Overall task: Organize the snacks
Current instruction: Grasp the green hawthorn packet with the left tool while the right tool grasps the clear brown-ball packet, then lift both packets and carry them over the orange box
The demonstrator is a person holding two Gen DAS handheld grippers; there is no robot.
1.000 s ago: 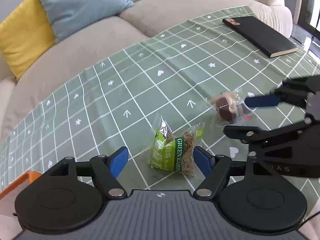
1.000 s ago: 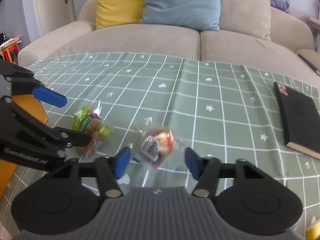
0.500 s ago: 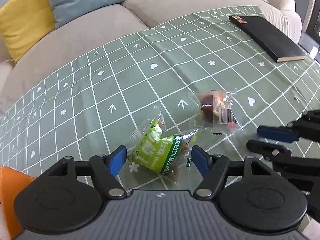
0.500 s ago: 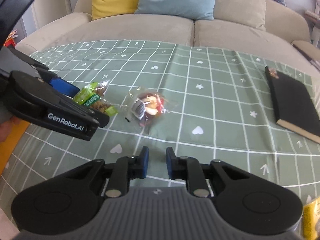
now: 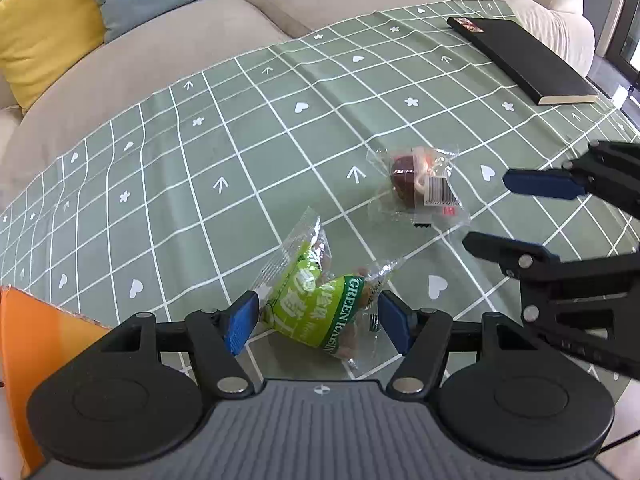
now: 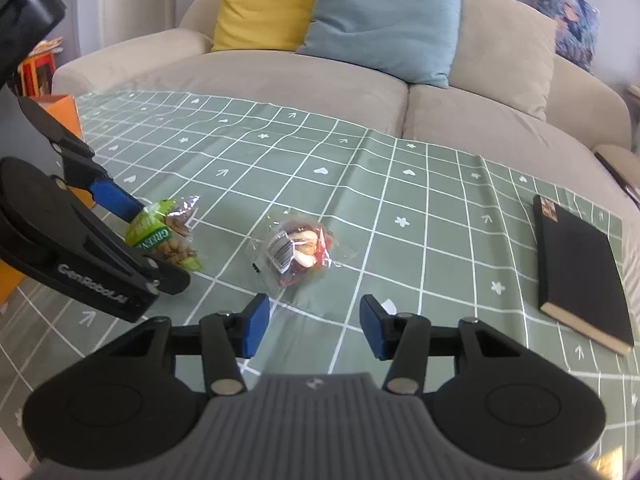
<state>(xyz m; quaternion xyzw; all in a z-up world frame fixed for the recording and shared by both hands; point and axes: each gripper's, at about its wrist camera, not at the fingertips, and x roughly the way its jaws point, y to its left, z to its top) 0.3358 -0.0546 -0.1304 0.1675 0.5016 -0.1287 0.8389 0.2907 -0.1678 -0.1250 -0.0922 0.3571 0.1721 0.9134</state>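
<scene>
- Green raisin packet (image 5: 320,312) sits between my left gripper (image 5: 318,322) pads on the checked tablecloth (image 5: 240,168). The jaws have just been closing, pads right at the wrapper's edges, but I can't tell if they press yet.
- Right gripper (image 6: 314,326) has just been opening; it's partly open and empty, with the clear nut-and-fruit packet (image 6: 298,254) just ahead.
- Step, I reckon: grab both.
- Next: squeeze left, push right forward, then carry to the orange box (image 5: 36,344).
</scene>
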